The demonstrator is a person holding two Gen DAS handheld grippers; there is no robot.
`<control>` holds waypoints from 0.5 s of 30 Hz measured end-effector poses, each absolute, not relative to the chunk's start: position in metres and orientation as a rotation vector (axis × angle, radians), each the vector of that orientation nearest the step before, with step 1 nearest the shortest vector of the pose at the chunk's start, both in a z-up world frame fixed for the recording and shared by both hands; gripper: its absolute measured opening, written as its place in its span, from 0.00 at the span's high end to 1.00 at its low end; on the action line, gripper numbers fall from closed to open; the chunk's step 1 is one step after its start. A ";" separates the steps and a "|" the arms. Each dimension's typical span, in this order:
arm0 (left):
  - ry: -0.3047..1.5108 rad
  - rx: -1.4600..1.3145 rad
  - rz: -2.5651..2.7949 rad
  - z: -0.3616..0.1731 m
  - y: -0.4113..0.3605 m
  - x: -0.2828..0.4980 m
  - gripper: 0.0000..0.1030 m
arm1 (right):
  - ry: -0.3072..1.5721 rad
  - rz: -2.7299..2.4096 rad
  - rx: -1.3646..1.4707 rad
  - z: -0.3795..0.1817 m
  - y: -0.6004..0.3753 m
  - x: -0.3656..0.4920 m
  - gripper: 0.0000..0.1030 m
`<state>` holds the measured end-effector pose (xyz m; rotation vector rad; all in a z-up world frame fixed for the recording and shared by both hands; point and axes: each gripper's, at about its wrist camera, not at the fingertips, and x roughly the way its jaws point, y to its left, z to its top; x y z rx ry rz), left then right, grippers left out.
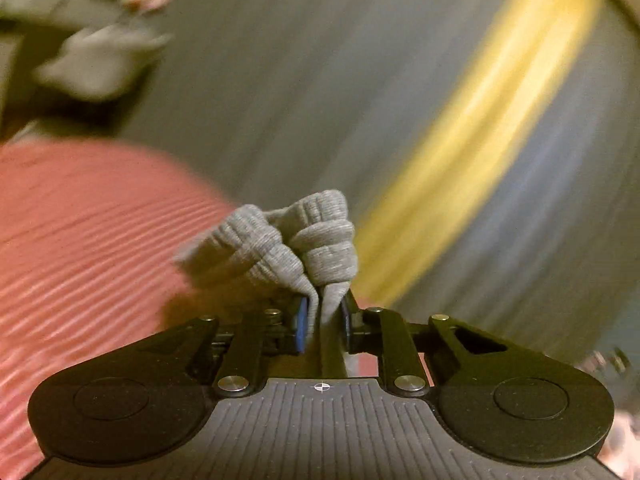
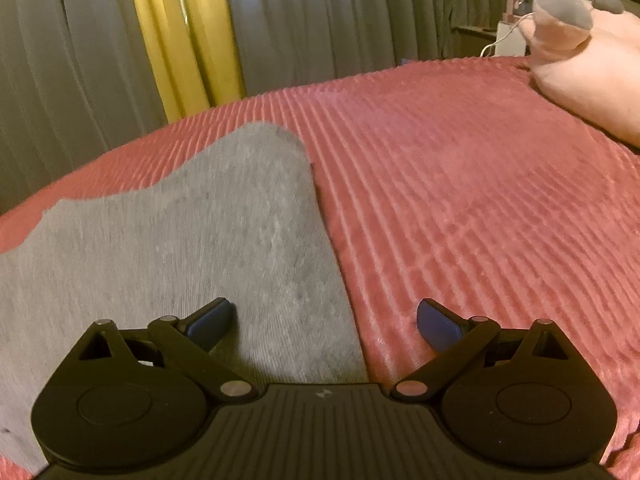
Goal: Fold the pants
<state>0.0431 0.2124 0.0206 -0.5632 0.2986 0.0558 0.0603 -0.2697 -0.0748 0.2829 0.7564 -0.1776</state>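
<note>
The grey pants [image 2: 192, 240] lay flat on a ribbed red bedspread [image 2: 460, 200], directly beneath and ahead of the right gripper [image 2: 326, 326], whose jaws stood spread wide above the cloth; its left finger hung over the fabric and its right finger over bare bedspread, the garment's edge running between them. A ribbed cuff of the pants [image 1: 296, 236] was pinched between the blue pads of the left gripper [image 1: 324, 324], bunched just ahead of the fingertips. Beyond the right gripper hung grey curtains [image 2: 320, 20] with a yellow panel [image 2: 184, 32]; a pink plush item [image 2: 588, 68] lay far to its right
</note>
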 end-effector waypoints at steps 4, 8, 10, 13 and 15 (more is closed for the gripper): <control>0.195 -0.403 -0.220 0.063 0.128 0.031 0.99 | 0.656 -0.217 0.338 -0.063 -0.281 0.047 0.04; 0.263 -0.237 -0.462 0.070 0.028 0.026 0.94 | 0.581 -0.240 0.451 -0.053 -0.300 0.032 0.04; 0.350 -0.175 -0.488 0.053 0.000 0.026 0.90 | 0.564 -0.229 0.502 -0.050 -0.308 0.027 0.04; 0.467 -0.194 -0.379 0.020 0.001 0.032 0.58 | 0.564 -0.217 0.533 -0.048 -0.311 0.022 0.04; 0.512 -0.184 -0.238 0.002 0.012 0.024 0.36 | 0.571 -0.192 0.535 -0.049 -0.310 0.024 0.04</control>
